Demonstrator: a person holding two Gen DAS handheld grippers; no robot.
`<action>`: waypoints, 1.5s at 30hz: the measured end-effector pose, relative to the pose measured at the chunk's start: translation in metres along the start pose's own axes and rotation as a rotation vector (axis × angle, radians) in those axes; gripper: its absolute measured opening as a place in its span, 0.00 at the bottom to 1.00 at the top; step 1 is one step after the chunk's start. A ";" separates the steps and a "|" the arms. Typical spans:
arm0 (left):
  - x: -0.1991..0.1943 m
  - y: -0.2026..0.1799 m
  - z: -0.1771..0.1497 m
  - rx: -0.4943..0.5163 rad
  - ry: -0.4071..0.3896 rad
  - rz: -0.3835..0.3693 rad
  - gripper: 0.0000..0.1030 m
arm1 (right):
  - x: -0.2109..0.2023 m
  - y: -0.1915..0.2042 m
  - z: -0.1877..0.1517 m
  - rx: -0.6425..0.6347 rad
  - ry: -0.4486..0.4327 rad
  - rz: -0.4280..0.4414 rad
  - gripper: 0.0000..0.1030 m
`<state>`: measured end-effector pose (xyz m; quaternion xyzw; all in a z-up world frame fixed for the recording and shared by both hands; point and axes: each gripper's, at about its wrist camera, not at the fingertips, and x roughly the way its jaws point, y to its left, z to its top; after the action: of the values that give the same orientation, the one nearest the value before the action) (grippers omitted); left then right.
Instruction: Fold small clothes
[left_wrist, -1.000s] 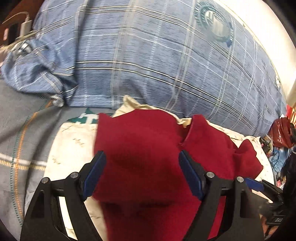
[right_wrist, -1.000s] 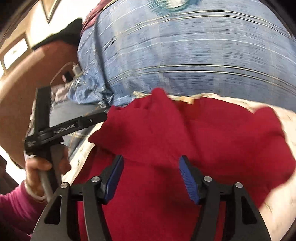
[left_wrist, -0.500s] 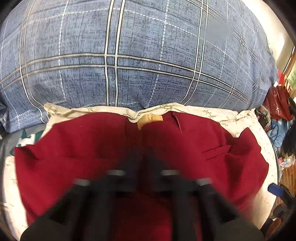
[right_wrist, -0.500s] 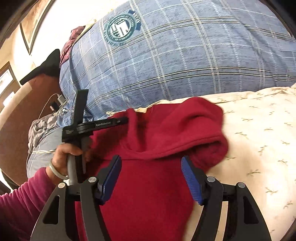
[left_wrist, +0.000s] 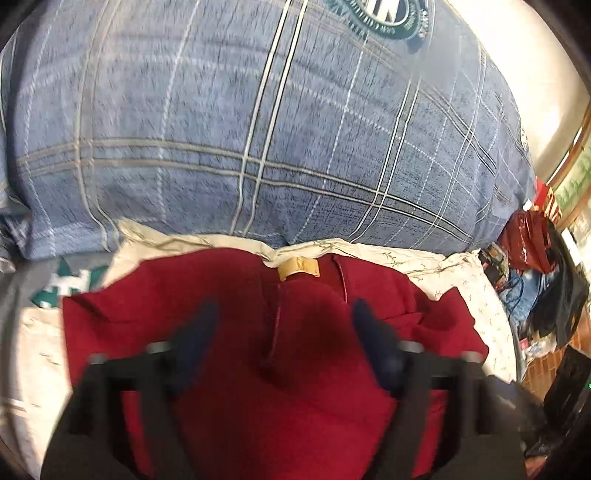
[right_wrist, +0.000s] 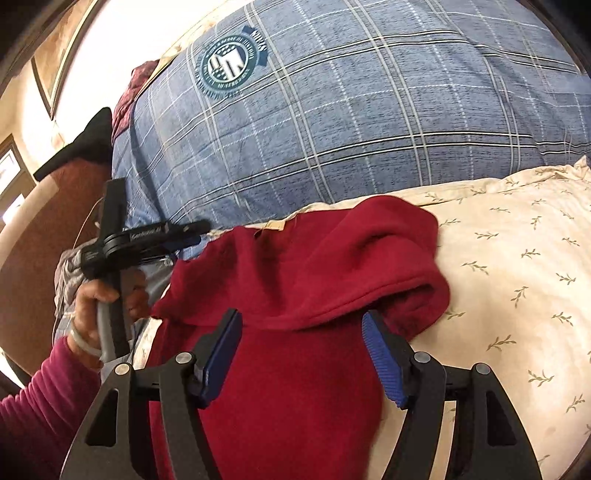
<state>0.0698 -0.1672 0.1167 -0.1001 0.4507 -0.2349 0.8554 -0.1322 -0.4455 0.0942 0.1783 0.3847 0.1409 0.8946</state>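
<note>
A dark red garment (left_wrist: 303, 332) lies on a cream leaf-print pillow (left_wrist: 443, 269), its tan label (left_wrist: 298, 268) at the far edge. My left gripper (left_wrist: 285, 310) hovers over it, blurred; its jaws are opening and stand wide apart, with the cloth below them and not pinched. In the right wrist view the red garment (right_wrist: 295, 277) has its right side folded over into a thick rolled edge. My right gripper (right_wrist: 302, 321) is open just above that edge, its blue pads (right_wrist: 380, 354) clear of the cloth. A person's hand (right_wrist: 92, 299) holds the left gripper at the garment's left side.
A big blue plaid pillow (left_wrist: 258, 129) with a round green crest (right_wrist: 229, 66) rises right behind the garment. Bare cream pillow (right_wrist: 517, 277) stretches to the right. Bags and clutter (left_wrist: 535, 258) sit on the floor at far right. A brown headboard (right_wrist: 33, 240) stands at left.
The left jaws were open, closed to a blurred shut half a second ago, and stand wide again. The garment's right side got folded over, baring the cream pillow. The right gripper moved right.
</note>
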 end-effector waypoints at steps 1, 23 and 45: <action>0.008 -0.002 -0.001 0.008 0.013 0.002 0.77 | 0.001 0.001 0.000 -0.006 0.002 0.000 0.67; -0.070 0.063 -0.036 -0.118 -0.006 0.061 0.00 | 0.021 -0.017 0.002 -0.078 0.057 -0.208 0.70; -0.055 0.053 -0.049 -0.112 0.012 0.063 0.47 | -0.003 -0.043 -0.008 -0.049 -0.004 -0.295 0.51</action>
<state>0.0200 -0.0927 0.1082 -0.1323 0.4714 -0.1828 0.8526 -0.1354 -0.4839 0.0722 0.0982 0.4013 0.0171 0.9105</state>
